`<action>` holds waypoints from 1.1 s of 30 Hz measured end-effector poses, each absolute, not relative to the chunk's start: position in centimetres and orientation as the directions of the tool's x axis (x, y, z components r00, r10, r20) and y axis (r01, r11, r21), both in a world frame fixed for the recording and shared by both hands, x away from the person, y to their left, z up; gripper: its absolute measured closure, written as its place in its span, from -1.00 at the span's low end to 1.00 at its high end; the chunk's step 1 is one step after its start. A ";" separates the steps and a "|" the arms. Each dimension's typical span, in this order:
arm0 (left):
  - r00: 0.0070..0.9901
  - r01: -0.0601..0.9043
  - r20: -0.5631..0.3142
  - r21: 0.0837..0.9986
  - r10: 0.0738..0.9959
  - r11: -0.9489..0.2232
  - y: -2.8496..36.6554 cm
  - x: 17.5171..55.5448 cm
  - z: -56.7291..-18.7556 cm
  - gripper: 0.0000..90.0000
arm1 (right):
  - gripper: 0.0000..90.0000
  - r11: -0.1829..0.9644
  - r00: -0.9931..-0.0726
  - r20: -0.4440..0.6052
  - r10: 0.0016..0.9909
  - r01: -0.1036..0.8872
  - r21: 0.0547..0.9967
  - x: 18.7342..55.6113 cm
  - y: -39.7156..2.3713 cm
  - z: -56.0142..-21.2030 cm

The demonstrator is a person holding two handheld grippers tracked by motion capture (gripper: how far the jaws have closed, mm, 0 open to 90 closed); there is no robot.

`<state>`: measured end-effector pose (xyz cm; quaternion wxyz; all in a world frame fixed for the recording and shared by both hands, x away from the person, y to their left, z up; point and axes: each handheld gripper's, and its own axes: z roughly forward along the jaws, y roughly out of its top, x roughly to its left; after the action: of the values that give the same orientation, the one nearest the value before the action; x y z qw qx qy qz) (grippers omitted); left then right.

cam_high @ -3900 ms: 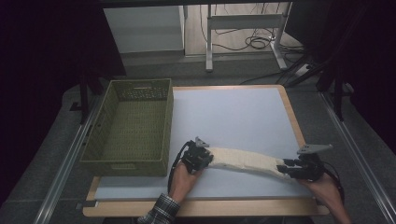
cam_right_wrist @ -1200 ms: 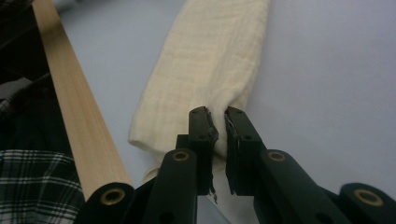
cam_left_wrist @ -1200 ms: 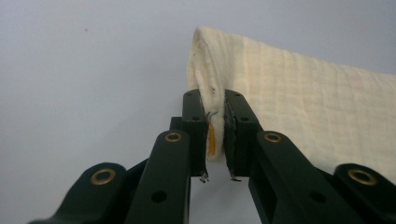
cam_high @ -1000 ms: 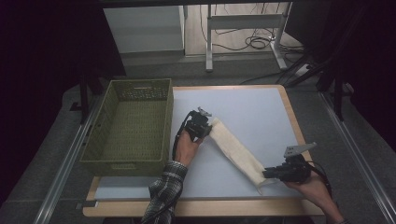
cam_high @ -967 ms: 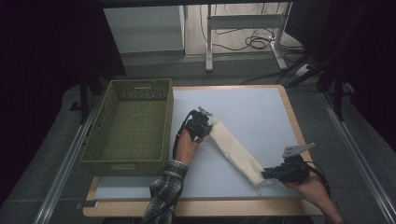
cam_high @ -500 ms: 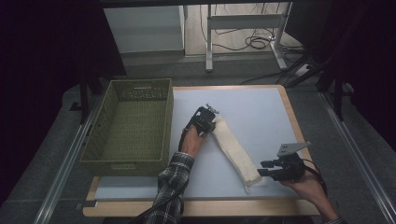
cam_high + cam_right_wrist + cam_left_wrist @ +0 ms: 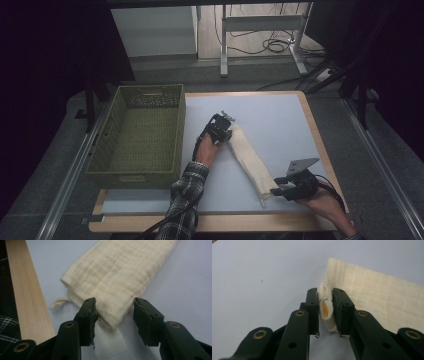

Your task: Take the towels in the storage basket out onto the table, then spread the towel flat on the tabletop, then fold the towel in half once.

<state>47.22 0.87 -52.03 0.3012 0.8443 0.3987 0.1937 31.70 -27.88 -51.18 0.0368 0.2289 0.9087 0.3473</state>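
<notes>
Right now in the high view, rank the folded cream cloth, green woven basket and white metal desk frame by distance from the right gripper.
1. Folded cream cloth: at the right gripper.
2. Green woven basket: left side of table.
3. White metal desk frame: on the floor beyond the table.

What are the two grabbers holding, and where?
The left gripper pinches a far-end corner of the folded cream cloth. The right gripper has just opened; the cloth's near end lies loose between its jaws.

no readable text, labels, brands, numbers or signs anywhere
</notes>
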 end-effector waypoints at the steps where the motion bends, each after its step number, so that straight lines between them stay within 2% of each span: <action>1: 0.606 0.557 0.087 0.664 0.791 -0.500 0.9 47.3 -52.1 0.61 | 0.17 0.652 -0.891 0.094 0.444 0.393 0.649 31.7 -27.9 -51.1; 6: 0.597 0.568 0.063 0.671 0.800 -0.477 1.2 47.6 -52.3 0.44 | 0.21 0.664 -0.892 0.086 0.444 0.392 0.636 31.6 -27.4 -51.5; 8: 0.596 0.584 0.013 0.679 0.803 -0.445 1.5 47.8 -52.5 0.45 | 0.44 0.659 -0.887 0.077 0.456 0.394 0.641 31.4 -27.4 -51.6; 10: 0.595 0.598 -0.033 0.685 0.803 -0.415 1.7 47.8 -52.7 0.58 | 0.72 0.651 -0.889 0.108 0.444 0.404 0.643 31.4 -27.4 -51.6; 12: 0.594 0.606 -0.060 0.690 0.802 -0.397 1.8 47.8 -52.7 0.73 | 0.83 0.646 -0.889 0.124 0.440 0.409 0.644 31.2 -27.3 -51.7; 19: 0.602 0.583 -0.030 0.699 0.798 -0.414 1.6 47.6 -51.4 0.83 | 0.86 0.613 -0.888 0.192 0.417 0.431 0.662 31.1 -27.3 -51.2; 33: 0.597 0.555 0.025 0.709 0.802 -0.435 2.0 47.7 -47.9 0.86 | 0.86 0.583 -0.911 0.211 0.354 0.391 0.712 30.9 -25.5 -49.1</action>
<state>47.71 1.96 -47.94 0.3381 0.8270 0.4103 0.1827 30.90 -25.52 -49.10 -0.0231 0.2095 0.8893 0.4059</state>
